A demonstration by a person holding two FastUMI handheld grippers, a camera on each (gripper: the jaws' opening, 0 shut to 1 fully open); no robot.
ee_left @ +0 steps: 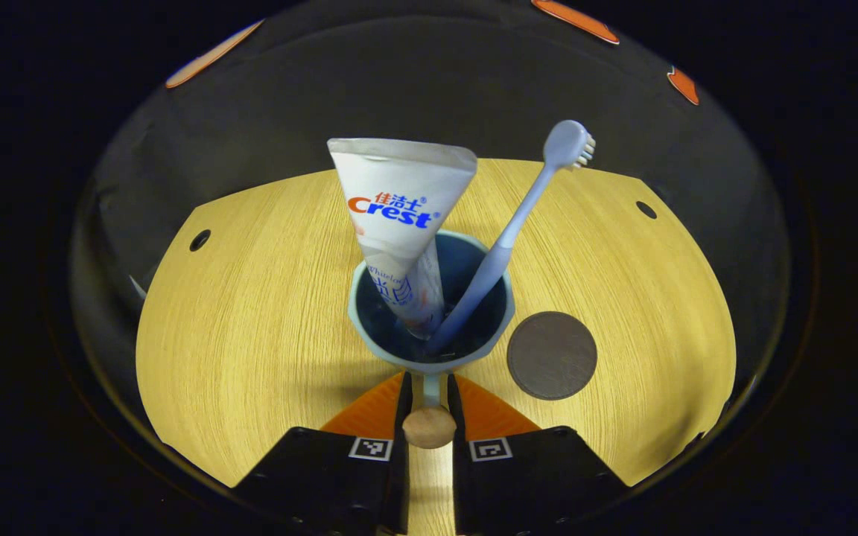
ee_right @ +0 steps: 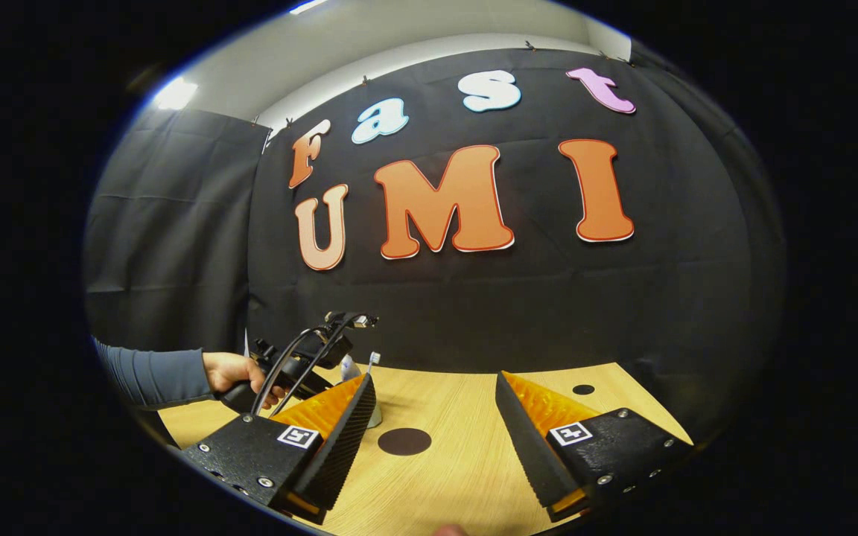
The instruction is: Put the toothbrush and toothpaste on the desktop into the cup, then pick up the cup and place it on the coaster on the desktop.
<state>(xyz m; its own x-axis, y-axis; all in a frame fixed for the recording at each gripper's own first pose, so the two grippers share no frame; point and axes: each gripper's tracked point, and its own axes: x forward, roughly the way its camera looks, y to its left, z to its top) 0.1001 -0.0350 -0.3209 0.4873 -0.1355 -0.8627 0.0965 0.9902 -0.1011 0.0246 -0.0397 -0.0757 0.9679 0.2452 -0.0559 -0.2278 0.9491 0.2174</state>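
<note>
My left gripper (ee_left: 427,398) pinches the handle of the cup (ee_left: 429,313), holding toothpaste (ee_left: 399,216) and toothbrush (ee_left: 507,238), near the coaster (ee_left: 552,355) on the surface (ee_left: 250,327). My right gripper (ee_right: 435,417) has jaws spread.

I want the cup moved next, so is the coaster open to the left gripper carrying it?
Probably yes. The left gripper is shut on the cup handle, and the coaster lies bare just beside it on the desktop.
</note>
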